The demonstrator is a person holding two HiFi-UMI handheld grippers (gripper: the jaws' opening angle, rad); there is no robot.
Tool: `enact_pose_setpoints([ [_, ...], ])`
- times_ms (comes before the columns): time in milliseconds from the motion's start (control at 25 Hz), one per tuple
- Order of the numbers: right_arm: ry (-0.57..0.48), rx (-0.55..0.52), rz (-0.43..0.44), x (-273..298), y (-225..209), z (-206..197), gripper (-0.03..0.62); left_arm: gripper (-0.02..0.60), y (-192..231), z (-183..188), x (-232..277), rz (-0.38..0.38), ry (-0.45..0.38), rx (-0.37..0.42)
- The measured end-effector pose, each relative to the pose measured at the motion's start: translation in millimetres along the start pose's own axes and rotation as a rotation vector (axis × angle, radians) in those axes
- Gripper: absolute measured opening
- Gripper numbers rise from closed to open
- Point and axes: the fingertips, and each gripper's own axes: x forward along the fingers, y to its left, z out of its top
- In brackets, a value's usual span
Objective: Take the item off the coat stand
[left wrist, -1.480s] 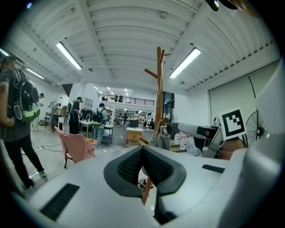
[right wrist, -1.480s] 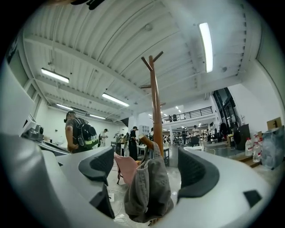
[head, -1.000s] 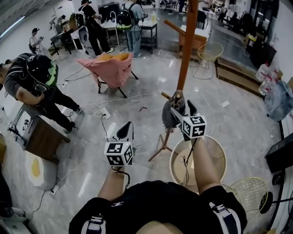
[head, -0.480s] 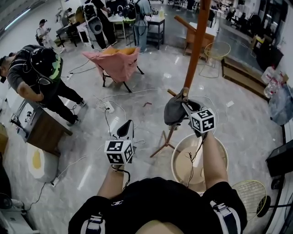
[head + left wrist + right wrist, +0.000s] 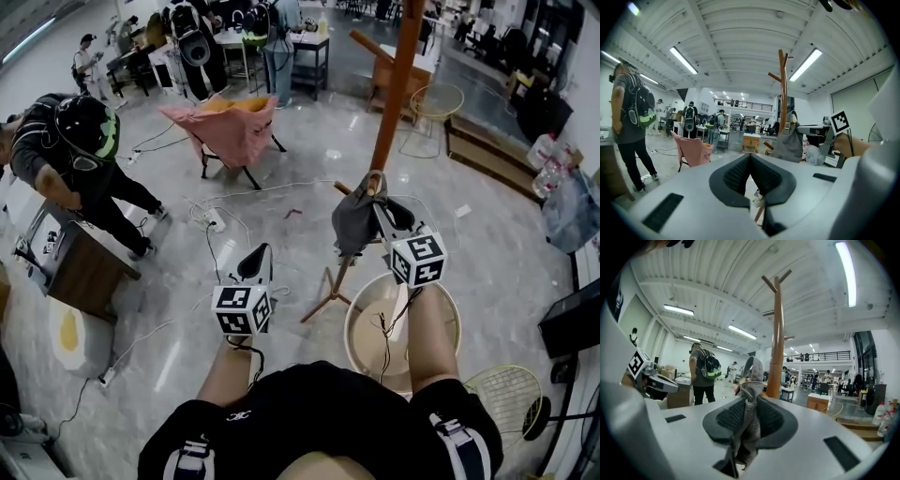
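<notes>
A tall wooden coat stand (image 5: 398, 84) rises from the floor ahead of me, and a grey bag (image 5: 354, 225) hangs on a low peg of it. My right gripper (image 5: 380, 211) is at the bag's top. Its jaws are closing with the bag's fabric (image 5: 749, 418) pinched between the pads, and the strap loops up toward the pole (image 5: 777, 348). My left gripper (image 5: 258, 265) hangs lower and to the left, shut and holding nothing. In the left gripper view the bag (image 5: 790, 145) and the stand (image 5: 783, 93) lie beyond the meeting pads (image 5: 750, 161).
A round woven basket (image 5: 367, 309) sits by the stand's feet under my right arm. A pink folding chair (image 5: 230, 131) stands farther back left. A person (image 5: 84, 159) bends over a small desk at left. Cables (image 5: 211, 225) trail across the floor.
The right gripper's jaws, open around the bag's top a second ago, have closed onto the fabric. That gripper has shifted slightly right and down. The left gripper has stayed put.
</notes>
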Motion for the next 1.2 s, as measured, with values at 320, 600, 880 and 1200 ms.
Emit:
enact_pose_setpoints([
  [320,-0.050,0.050,0.022,-38.6,28.1,4.6,0.084,0.012,-7.9,0.2,5.4,-0.031,0.004,0.004],
  [600,0.040,0.125,-0.009,-52.8,43.4,-48.3,0.086,0.012,-27.8,3.8,6.6,-0.089,-0.008,0.032],
  [880,0.041,0.135,-0.015,-62.4,53.8,-53.9,0.086,0.012,-32.1,5.8,2.4,-0.104,-0.010,0.046],
  [1200,0.035,0.132,-0.026,-70.2,56.1,-53.8,0.085,0.012,-38.0,4.0,0.4,-0.122,-0.010,0.053],
])
